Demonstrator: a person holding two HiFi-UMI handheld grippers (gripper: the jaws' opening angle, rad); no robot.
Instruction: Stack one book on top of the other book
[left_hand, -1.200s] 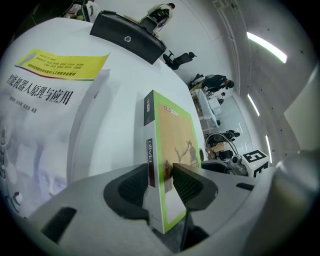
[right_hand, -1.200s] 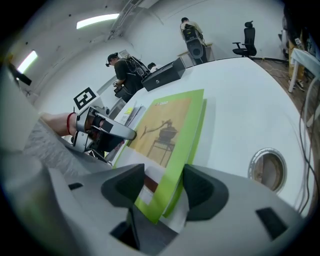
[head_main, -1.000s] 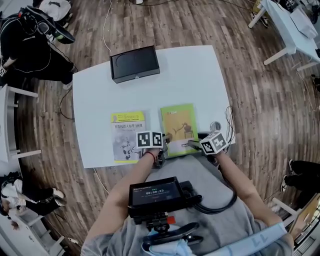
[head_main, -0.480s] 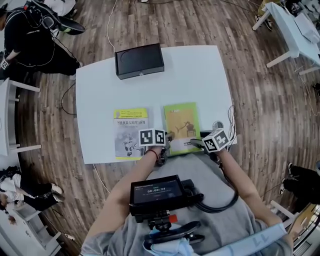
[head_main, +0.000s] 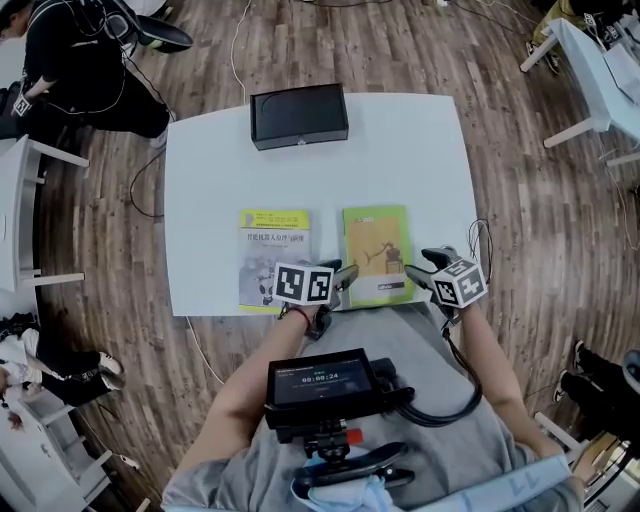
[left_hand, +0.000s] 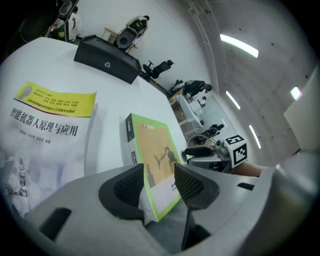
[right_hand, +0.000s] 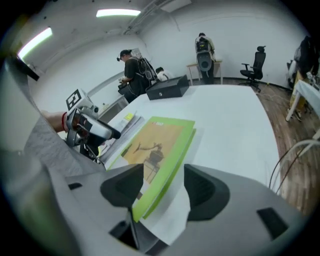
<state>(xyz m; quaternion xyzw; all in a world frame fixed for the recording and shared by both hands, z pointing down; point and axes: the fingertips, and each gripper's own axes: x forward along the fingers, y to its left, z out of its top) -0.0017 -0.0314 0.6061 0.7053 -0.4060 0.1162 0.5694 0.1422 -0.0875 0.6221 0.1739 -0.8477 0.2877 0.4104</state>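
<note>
The green book (head_main: 375, 250) lies at the near edge of the white table (head_main: 400, 150), right of a yellow-and-white book (head_main: 272, 255). My left gripper (head_main: 340, 280) is at the green book's near left corner. In the left gripper view that corner (left_hand: 155, 165) sits between the jaws (left_hand: 159, 182), which have just been opening; a gap shows beside the right pad. My right gripper (head_main: 425, 265) is at the near right corner. In the right gripper view the green book (right_hand: 160, 142) reaches in between open jaws (right_hand: 164, 182). Whether the near end is off the table is unclear.
A black box (head_main: 299, 116) sits at the table's far edge. A cable (head_main: 480, 240) hangs off the right side. A person in black (head_main: 70, 70) stands at far left, and another white table (head_main: 600, 60) is at far right. A screen rig (head_main: 320, 385) hangs on the chest.
Both grippers have come up a little toward the camera while staying at the green book's near corners. Neither book has shifted on the table; the head view itself has drifted.
</note>
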